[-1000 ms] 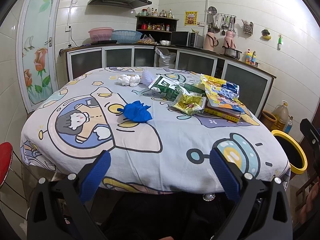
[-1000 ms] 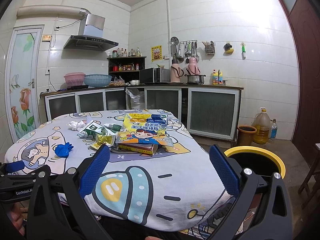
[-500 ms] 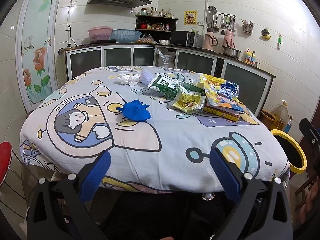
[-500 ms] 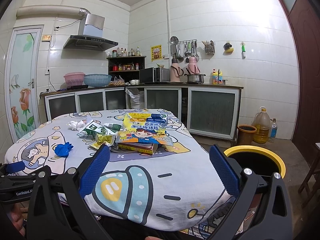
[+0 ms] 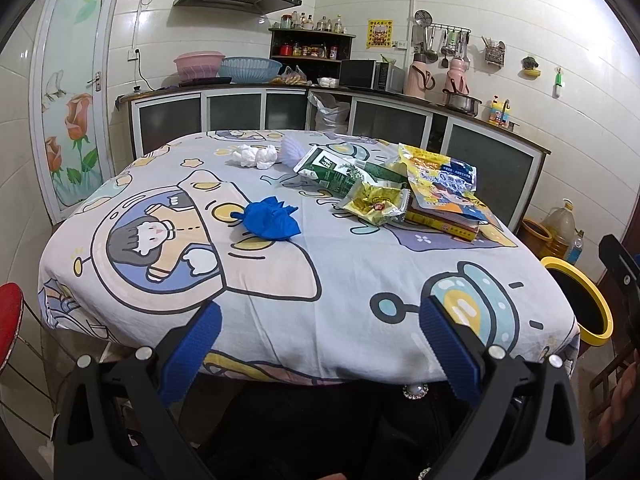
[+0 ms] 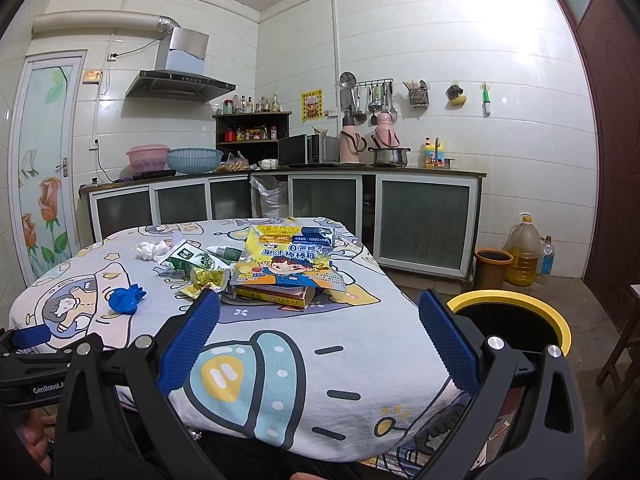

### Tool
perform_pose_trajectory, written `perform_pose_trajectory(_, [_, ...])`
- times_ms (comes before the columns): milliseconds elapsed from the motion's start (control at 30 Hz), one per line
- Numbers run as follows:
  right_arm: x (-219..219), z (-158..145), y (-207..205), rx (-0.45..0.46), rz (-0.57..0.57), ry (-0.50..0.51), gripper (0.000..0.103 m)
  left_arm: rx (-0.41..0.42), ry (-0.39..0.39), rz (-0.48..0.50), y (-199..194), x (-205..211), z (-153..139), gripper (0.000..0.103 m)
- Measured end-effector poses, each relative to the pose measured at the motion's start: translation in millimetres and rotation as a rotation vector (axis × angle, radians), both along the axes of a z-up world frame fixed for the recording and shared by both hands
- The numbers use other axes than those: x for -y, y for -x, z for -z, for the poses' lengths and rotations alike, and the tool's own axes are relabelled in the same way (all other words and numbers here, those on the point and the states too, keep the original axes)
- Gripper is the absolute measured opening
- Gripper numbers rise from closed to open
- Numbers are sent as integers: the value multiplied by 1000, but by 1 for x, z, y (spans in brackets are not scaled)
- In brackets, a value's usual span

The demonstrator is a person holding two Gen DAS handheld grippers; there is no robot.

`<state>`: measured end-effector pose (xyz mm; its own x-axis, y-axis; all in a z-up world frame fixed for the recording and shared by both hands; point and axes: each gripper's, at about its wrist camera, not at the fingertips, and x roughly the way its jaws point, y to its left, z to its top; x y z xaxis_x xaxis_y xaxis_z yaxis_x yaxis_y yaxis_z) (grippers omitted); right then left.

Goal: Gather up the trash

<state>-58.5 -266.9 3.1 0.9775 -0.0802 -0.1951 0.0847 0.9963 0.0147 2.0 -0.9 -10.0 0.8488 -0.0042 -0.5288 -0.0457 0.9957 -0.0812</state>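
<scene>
Both claws, left (image 5: pixel 320 340) and right (image 6: pixel 318 338), hang spread and empty at the worktop's (image 5: pixel 352 264) near edge. The crumpled blue glove (image 5: pixel 271 220) mid-cloth looks light and floppy; pinch its bunched middle.

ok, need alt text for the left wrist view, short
An open left gripper hangs at the near edge of a table with a cartoon cloth. On it lie a blue glove, white tissues, snack wrappers and a carton; a yellow-rimmed bin stands at right.
</scene>
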Motion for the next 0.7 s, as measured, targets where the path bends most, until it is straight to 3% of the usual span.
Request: perform_pose_trajectory(700, [9, -3, -1, -4, 26, -14, 95, -5, -3, 2, 0, 2, -2, 95])
